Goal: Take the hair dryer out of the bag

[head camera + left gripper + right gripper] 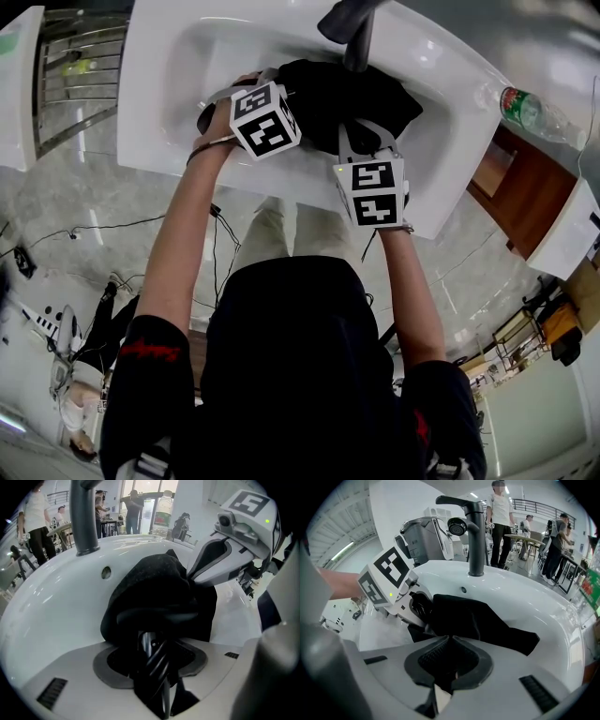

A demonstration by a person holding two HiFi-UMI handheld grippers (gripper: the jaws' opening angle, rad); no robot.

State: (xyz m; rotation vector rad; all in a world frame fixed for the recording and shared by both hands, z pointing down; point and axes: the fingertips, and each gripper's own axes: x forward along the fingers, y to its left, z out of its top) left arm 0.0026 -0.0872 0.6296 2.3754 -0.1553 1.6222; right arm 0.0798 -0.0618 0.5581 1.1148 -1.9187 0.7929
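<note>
1. L gripper (159,656), own view: jaws closed on a fold of the black bag (159,588). A glossy black ribbed piece (157,663) sits in the same pinch. Cannot tell what it is.
2. R gripper (447,665), own view: jaws closed on black bag fabric, which fills the pocket between the pads.
3. Hair dryer: no view shows it apart from the bag. The bag lies bunched in the sink basin (178,84), below the faucet (476,536).
4. Cross-view notes:
   - L gripper view shows the R gripper from outside, upper right, w/ its tip touching the bag's top edge. R gripper view shows the L gripper at the bag's left end, marker cube up.
   - Only the head view shows both grippers at once: L on the bag's left side, R on its near right side, both angled steeply down.
   - Both gripper views show the overflow hole (106,572) in the basin wall.
5. Head view only: plastic bottle (530,111) w/ green label beside the basin's right rim, wooden cabinet (525,192) below it, metal rack (80,75) at left.
6. Bkgd of both gripper views: people standing at tables.
</note>
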